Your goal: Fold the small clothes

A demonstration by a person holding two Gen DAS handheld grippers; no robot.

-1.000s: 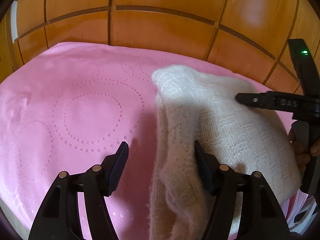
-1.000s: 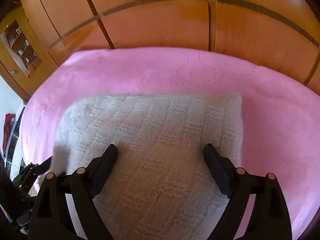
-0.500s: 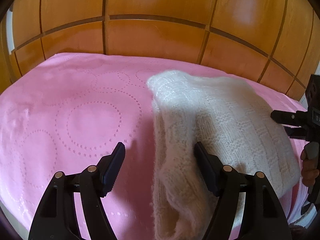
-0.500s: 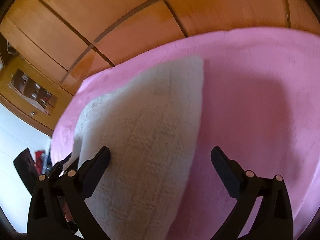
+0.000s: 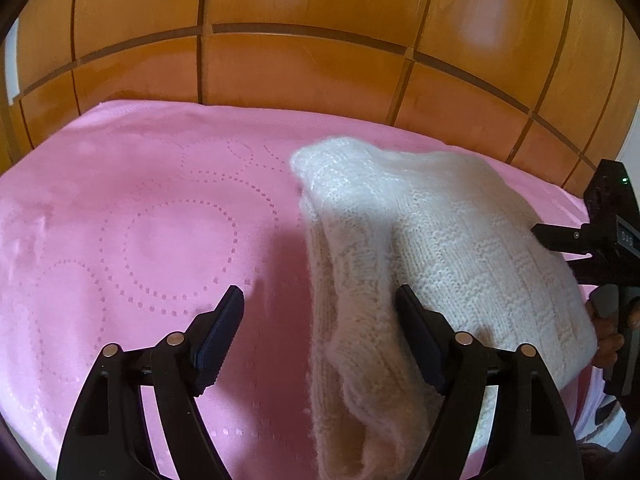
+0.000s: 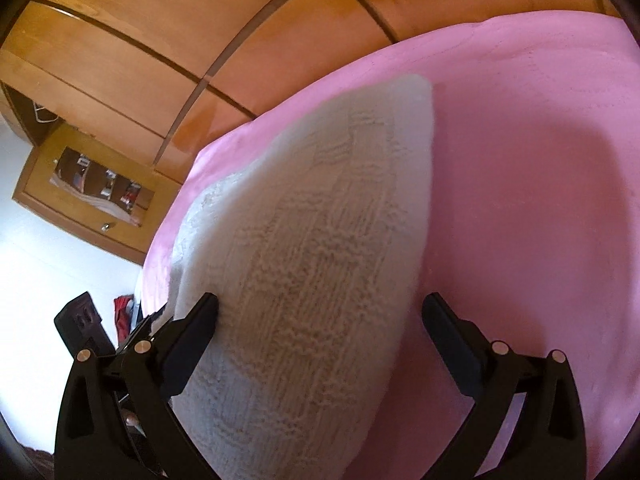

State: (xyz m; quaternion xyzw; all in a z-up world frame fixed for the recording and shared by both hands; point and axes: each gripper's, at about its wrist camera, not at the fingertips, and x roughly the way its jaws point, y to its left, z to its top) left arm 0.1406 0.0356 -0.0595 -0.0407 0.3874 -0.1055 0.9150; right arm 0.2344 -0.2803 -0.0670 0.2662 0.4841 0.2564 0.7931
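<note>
Cream knitted woollen garment (image 5: 460, 248) lies folded on pink bed cover (image 5: 140, 232); left tongs (image 5: 320, 334) and right tongs (image 6: 320, 330) gape, gripping nothing; tidying may remain.

You have a pink bedspread (image 5: 168, 216) with dotted circles beneath everything. Behind it stands a wooden panelled wall (image 5: 304, 68); a glass-fronted cabinet (image 6: 96, 188) sits beside it.

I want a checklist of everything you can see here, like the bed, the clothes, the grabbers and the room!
Surface: pink blanket with dotted circles, spread flat.
Job's things: white knitted sweater, folded in layers, lying on the blanket.
Clutter: nothing seen on the blanket.
Grippers: left tool open, the sweater's folded edge between its fingers; right tool open wide over the sweater, a hand holding it.
Cables: nothing seen.
Surroundings: wooden panelled wall; wooden cabinet beside the bed.
</note>
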